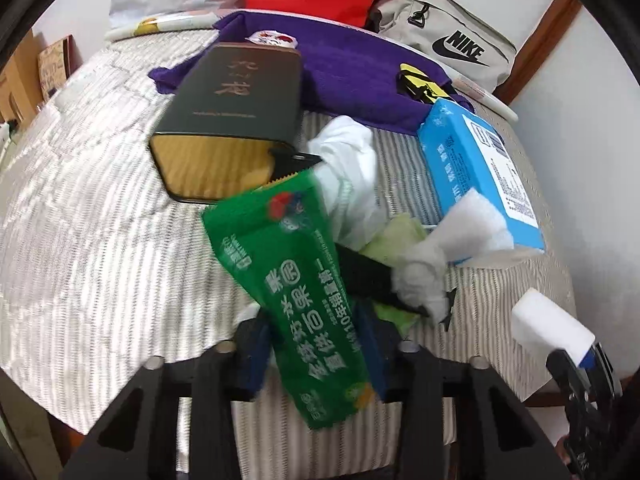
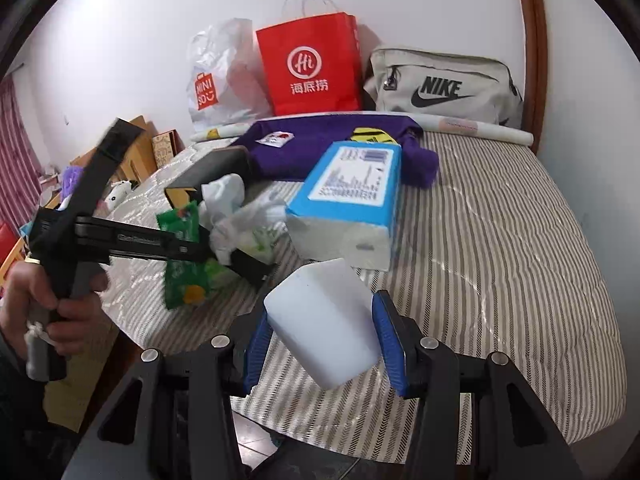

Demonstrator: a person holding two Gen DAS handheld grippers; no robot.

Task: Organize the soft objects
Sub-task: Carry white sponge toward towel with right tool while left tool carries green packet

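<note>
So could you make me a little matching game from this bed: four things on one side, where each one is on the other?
Things:
1. white sponge block
2. green snack packet
3. red paper bag
4. blue tissue pack

Places:
A. standing against the wall
B. between the right gripper fingers
C. lying on the striped mattress
D. in the left gripper

Pairs: 1-B, 2-D, 3-A, 4-C

L gripper (image 1: 316,356) clamps green packet (image 1: 296,280); tissue pack (image 1: 476,168) beside.
</note>
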